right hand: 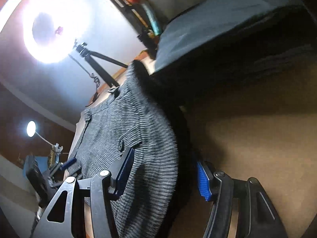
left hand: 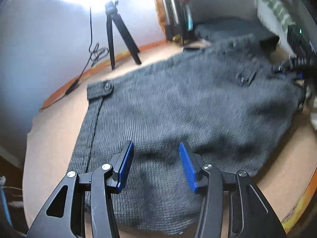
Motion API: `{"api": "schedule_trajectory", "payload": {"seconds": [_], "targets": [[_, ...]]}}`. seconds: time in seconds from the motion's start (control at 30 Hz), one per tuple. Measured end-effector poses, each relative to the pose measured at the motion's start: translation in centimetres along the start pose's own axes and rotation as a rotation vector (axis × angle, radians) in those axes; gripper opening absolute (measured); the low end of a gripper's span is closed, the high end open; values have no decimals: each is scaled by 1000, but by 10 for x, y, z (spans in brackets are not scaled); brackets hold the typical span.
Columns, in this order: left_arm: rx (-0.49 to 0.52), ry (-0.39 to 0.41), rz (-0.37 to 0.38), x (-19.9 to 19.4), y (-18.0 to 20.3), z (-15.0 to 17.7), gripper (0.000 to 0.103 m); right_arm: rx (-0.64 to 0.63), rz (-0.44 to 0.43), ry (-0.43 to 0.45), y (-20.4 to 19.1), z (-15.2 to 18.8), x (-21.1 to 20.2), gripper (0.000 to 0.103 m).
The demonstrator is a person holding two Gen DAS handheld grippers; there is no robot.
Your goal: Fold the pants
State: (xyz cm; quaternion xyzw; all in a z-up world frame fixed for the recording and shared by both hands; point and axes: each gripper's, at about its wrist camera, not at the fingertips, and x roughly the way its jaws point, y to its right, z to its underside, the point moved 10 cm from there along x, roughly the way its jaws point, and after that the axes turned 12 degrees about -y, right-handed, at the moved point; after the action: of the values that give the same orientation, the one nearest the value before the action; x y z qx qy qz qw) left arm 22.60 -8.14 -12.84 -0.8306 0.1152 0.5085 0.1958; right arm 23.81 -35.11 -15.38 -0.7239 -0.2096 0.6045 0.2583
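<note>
we're looking at one pair of grey ribbed woven pants spread on a tan wooden tabletop, pretty blurry toward the far side. we count two buttons from the left wrist view: one on the waistband tab at the near-left corner, one on a pocket flap further right. a dark seam runs down the left edge.

our left gripper hangs over the near part of the cloth, blue pads apart, nothing pinched between them. our right gripper straddles the fabric's right edge, jaws spread, cloth between them but the pads aren't pressing on it.

bare table shows left of the pants and along the near right rim. one black tripod stands at the far edge, well apart from the cloth, and a dark folded fabric pile sits beyond the far end.
</note>
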Motion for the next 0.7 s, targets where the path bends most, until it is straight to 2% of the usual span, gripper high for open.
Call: {"api": "schedule_trajectory", "payload": {"seconds": [0.07, 0.17, 0.2, 0.3, 0.37, 0.47, 0.6, 0.7], "targets": [[20, 8, -9, 2, 7, -7, 48, -20, -13, -11, -6, 1, 4, 62], [40, 11, -24, 10, 16, -14, 48, -31, -16, -29, -12, 3, 12, 48], [41, 10, -24, 13, 17, -16, 48, -16, -13, -26, -10, 2, 13, 39], [70, 5, -45, 22, 23, -19, 48, 66, -70, -33, -3, 0, 12, 20], [103, -6, -76, 28, 29, -17, 48, 107, -112, -26, -3, -2, 7, 15], [125, 4, -102, 31, 30, -17, 48, 93, -116, -8, -14, -5, -2, 12], [100, 5, -103, 26, 27, -20, 50, 104, -145, 14, -31, -10, -14, 11], [86, 35, -126, 17, 23, -19, 50, 128, -159, 25, -41, -13, -20, 11]]}}
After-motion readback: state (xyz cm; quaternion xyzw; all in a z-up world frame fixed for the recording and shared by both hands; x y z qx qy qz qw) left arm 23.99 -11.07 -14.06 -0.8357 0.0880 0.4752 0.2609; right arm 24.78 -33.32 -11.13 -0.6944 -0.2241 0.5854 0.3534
